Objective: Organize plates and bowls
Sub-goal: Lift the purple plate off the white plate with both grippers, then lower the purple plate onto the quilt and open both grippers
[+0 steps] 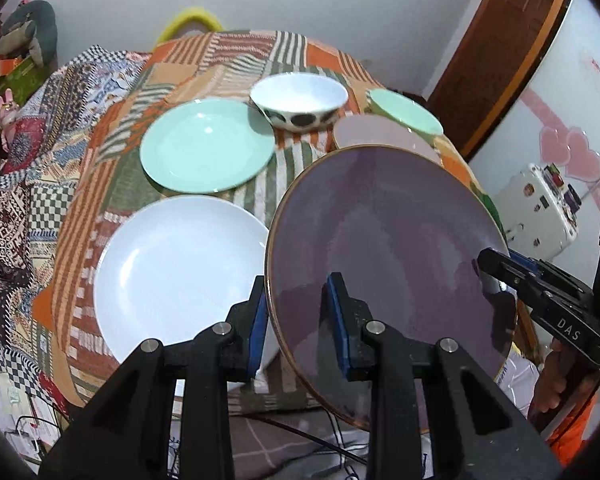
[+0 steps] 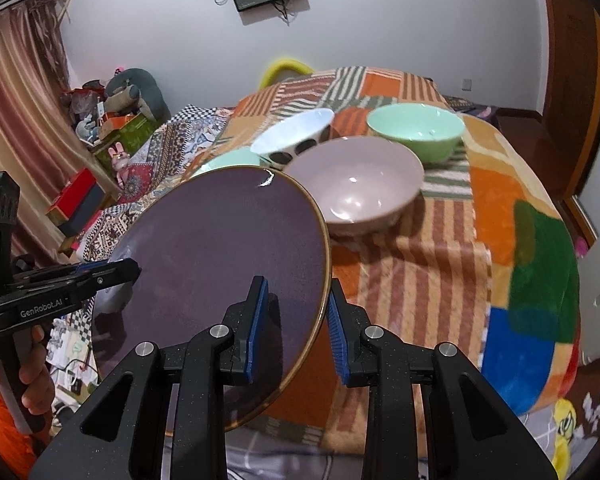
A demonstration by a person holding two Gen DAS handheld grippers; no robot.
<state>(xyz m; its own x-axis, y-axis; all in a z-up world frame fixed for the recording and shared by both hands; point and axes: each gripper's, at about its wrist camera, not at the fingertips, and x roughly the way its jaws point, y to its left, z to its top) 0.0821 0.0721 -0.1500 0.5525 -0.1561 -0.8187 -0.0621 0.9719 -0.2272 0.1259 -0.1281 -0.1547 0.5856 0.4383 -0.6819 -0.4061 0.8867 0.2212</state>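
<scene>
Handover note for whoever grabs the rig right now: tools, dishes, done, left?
Left tool: straddles the near-left rim of the purple plate.
Right tool: straddles the same plate's opposite rim. The plate is tilted between both tools, above the table edge.
On the patchwork cloth: white plate, mint plate, spotted bowl, pink bowl, green bowl, all standing separately.
Done: nothing stacked yet.
Left: set the purple plate down, probably stack the plates, then nest the bowls.
</scene>
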